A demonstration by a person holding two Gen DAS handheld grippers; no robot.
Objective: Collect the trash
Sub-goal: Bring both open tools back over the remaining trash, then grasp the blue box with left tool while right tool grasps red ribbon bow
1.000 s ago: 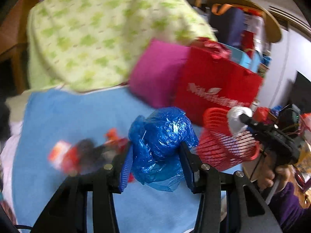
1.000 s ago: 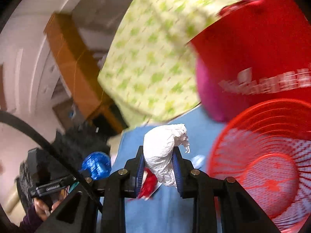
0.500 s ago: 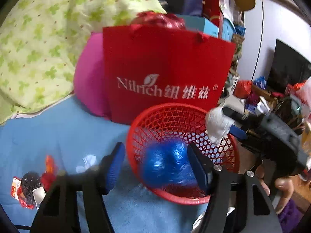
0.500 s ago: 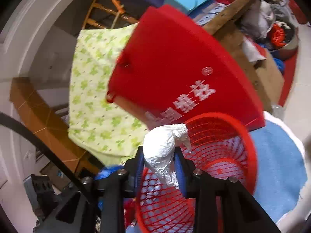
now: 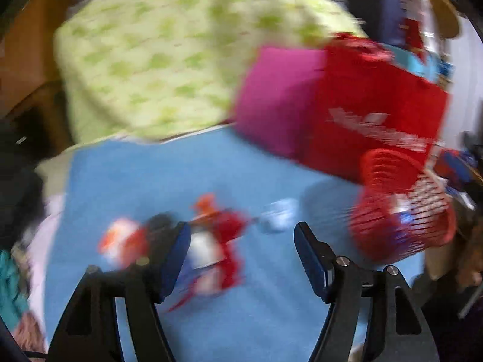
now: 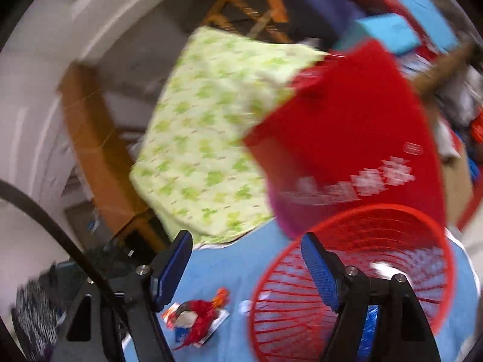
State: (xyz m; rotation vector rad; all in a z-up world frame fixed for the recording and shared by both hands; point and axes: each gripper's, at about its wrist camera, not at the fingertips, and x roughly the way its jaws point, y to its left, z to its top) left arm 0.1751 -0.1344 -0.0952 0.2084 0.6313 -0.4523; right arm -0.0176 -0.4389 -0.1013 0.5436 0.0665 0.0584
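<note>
- Here, the left gripper [image 5: 241, 241] shows its two blue-padded fingers spread wide, having just been opening; nothing lies between them; the view is heavily blurred.
- Beyond those fingers, on the light blue cloth surface [image 5: 181, 175], lies a loose cluster of red, white and black crumpled wrappers [image 5: 211, 235]; a small pale scrap [image 5: 279, 212] sits just beside it on the right.
- The round red plastic mesh basket [image 5: 401, 205] stands at the right of the left wrist view, near the cloth's edge; blue and white shapes show through its wall, too smeared to identify.
- The right gripper [image 6: 246, 267] likewise stands spread, its jaws having just been opening; no object sits between the pads.
- In the right wrist view the same basket [image 6: 356, 274] lies ahead and to the right, partly behind the right-hand finger; a crumpled blue plastic bag [image 6: 369, 328] rests inside it near the bottom, and a blurred white piece [image 6: 383, 267] shows higher inside.
- The wrappers [image 6: 196, 316] lie on the cloth left of the basket, apart from it.
- Behind the basket stands a red paper shopping bag with white lettering [image 6: 347, 126]; a magenta cushion [image 5: 277, 102] and a green-patterned pale quilt [image 6: 211, 129] lie beside it.
</note>
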